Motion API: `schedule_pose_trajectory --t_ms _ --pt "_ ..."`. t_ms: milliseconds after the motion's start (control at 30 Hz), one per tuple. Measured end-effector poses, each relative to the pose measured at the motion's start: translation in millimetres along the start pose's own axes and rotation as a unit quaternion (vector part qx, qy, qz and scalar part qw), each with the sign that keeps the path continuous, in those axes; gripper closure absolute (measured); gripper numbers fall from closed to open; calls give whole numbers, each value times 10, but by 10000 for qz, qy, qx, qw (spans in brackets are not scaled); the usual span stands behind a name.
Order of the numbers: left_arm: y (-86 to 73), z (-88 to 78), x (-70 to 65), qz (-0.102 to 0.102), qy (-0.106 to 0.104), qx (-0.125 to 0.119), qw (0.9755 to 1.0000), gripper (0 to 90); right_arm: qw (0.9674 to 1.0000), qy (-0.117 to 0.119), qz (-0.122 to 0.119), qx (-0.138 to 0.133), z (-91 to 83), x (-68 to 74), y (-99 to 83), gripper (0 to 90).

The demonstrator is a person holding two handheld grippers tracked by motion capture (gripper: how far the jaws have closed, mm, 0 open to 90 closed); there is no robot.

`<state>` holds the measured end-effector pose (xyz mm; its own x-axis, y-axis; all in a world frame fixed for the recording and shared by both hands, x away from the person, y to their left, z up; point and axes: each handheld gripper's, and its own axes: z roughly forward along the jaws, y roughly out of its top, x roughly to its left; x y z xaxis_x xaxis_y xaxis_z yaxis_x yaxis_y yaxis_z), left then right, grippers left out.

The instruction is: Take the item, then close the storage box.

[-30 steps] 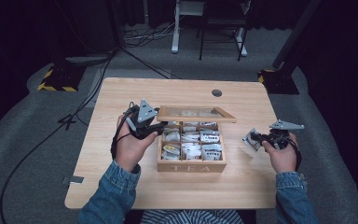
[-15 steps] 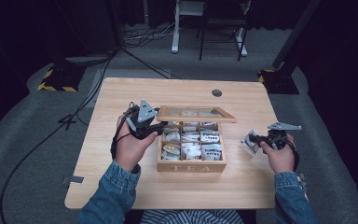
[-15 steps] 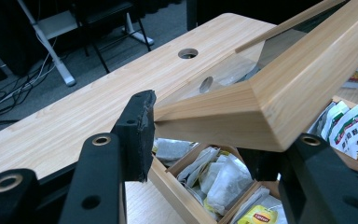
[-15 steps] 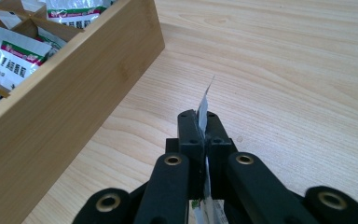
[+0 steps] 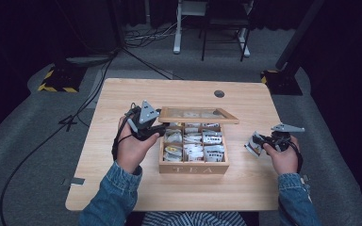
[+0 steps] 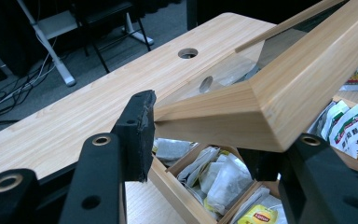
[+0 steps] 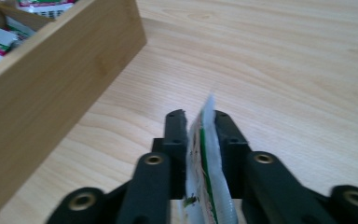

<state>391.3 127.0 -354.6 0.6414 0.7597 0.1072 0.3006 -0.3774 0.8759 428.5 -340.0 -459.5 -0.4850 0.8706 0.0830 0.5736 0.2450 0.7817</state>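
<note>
While left gripper [image 5: 162, 127] props lid [image 5: 199, 115], right gripper [image 5: 257, 141] pinches sachet [image 7: 204, 163].

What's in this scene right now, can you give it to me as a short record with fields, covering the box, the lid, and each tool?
surface: wooden table
box: wooden tea box marked TEA, compartments full of tea bags
lid: glass-panelled lid raised, tilted over the box's far side
left tool: left tool at the lid's left corner, jaws spread around its wooden frame
right tool: right tool right of the box, above the table, shut on a tea packet
</note>
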Motion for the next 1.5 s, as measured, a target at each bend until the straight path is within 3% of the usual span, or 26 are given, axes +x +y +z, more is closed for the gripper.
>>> schedule_pose_trajectory --t_ms 133,367,733,1167,1500 --pt "0 0 0 5 -3 4 10000 510 9990 -327 -271 -129 -8 -35 5 567" --pt "-2 0 4 10 -18 13 10000 507 9983 -442 -286 -265 -44 -58 18 503" --pt "-7 -5 -6 31 -35 77 10000 506 9988 -135 -198 -436 -128 21 112 466" --pt "3 -7 -10 38 -51 161 9999 505 9986 41 -177 -505 -239 87 153 462" --pt "-1 -12 -24 133 -55 273 9995 501 9978 231 -413 -456 -315 224 171 455"
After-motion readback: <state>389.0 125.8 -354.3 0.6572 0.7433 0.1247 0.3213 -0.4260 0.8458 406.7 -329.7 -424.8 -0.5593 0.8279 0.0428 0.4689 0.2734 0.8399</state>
